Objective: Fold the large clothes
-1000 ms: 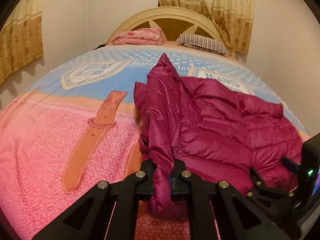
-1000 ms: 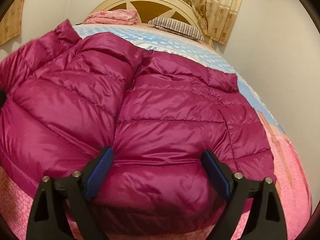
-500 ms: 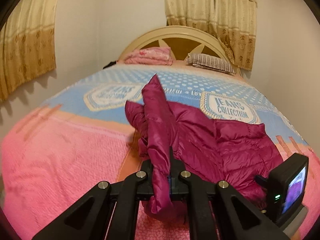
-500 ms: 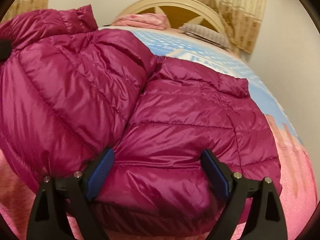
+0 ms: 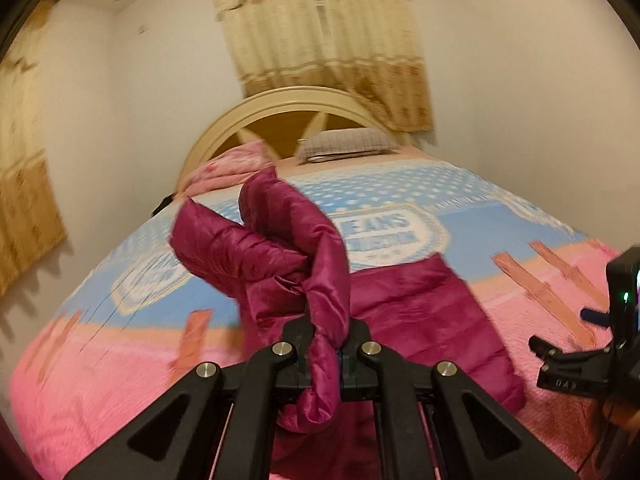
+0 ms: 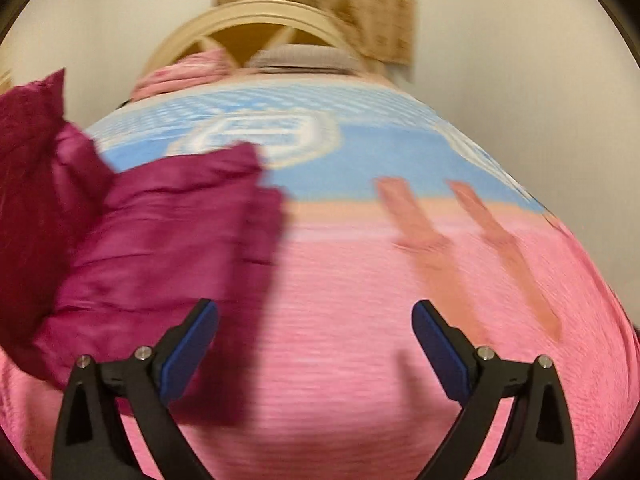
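Observation:
A magenta puffer jacket (image 5: 408, 316) lies on the bed, partly lifted. My left gripper (image 5: 326, 344) is shut on a bunched edge of the jacket and holds it raised, so a fold (image 5: 280, 240) hangs up in front of the camera. In the right wrist view the jacket (image 6: 152, 240) fills the left side. My right gripper (image 6: 316, 344) is open and empty above the pink bedspread (image 6: 360, 320), to the right of the jacket. The right gripper's body also shows at the right edge of the left wrist view (image 5: 592, 356).
The bed has a pink and blue bedspread (image 5: 460, 216) with a jeans print. A striped pillow (image 5: 344, 144) and a folded pink blanket (image 5: 228, 168) lie by the cream headboard (image 5: 280, 108). White walls and yellow curtains (image 5: 320, 32) surround the bed.
My left gripper has lifted the jacket edge higher and tilted up. My right gripper has swung right, off the jacket, and now sits over bare bedspread, still open.

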